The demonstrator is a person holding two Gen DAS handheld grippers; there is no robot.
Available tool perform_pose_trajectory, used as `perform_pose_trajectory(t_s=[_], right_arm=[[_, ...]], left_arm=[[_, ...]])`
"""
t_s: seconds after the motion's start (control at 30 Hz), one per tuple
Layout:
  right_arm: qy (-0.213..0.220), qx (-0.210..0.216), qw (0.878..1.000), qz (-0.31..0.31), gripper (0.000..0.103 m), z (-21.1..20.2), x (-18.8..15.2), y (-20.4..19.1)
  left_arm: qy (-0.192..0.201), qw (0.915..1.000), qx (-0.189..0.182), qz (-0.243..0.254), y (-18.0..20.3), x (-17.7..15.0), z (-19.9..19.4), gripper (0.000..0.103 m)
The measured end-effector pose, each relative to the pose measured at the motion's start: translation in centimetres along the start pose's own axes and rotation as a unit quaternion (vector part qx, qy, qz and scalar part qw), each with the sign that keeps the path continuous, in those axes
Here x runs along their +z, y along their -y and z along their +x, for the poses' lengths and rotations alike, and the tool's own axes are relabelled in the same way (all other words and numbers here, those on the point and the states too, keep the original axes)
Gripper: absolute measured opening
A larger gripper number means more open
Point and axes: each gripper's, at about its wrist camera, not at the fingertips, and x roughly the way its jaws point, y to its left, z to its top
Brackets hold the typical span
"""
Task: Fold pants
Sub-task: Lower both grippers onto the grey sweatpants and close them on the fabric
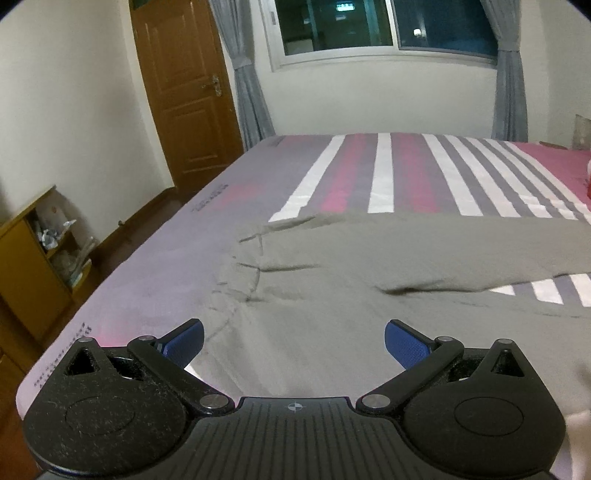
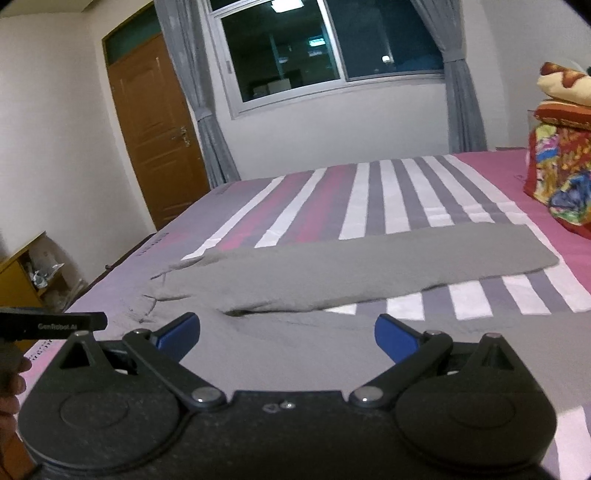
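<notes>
Grey pants lie spread flat on the striped bed, waistband to the left, legs running off to the right. In the right wrist view the far leg lies straight across the bed and the near leg runs under the gripper. My left gripper is open and empty, hovering over the waist and hip area. My right gripper is open and empty, hovering over the crotch and near leg. The left gripper's body shows at the left edge of the right wrist view.
The bed has a pink, grey and white striped sheet. A stack of colourful folded blankets sits at the bed's right side. A wooden door, a low wooden shelf, and a curtained window line the walls.
</notes>
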Motion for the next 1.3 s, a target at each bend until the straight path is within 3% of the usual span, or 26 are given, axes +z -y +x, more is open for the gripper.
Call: perform_pose_trajectory(t_s=[0.67,0.73,0.97,1.3], right_arm=[[-0.041,0.048,0.995,-0.074,0.097,13.9,3.4,-3.2],[-0.049,0.053,0.994,-0.080,0.090,15.6,3.7,-3.3],[-0.083,0.080,0.986,-0.119,0.086,22.8,4.1,-3.5],[-0.133,0.103,0.974,-0.154,0.086,32.5,4.6,-3.9]], left_arm=[[-0.056,0.9978,0.027,-0.022,-3.5,4.4,15.3,0.103],[-0.067,0.9968,0.031,-0.028,-4.1,4.5,17.4,0.103],[-0.098,0.9927,0.044,-0.054,-6.3,4.8,24.3,0.103],[-0.119,0.9905,0.027,-0.064,-8.0,5.5,33.0,0.103]])
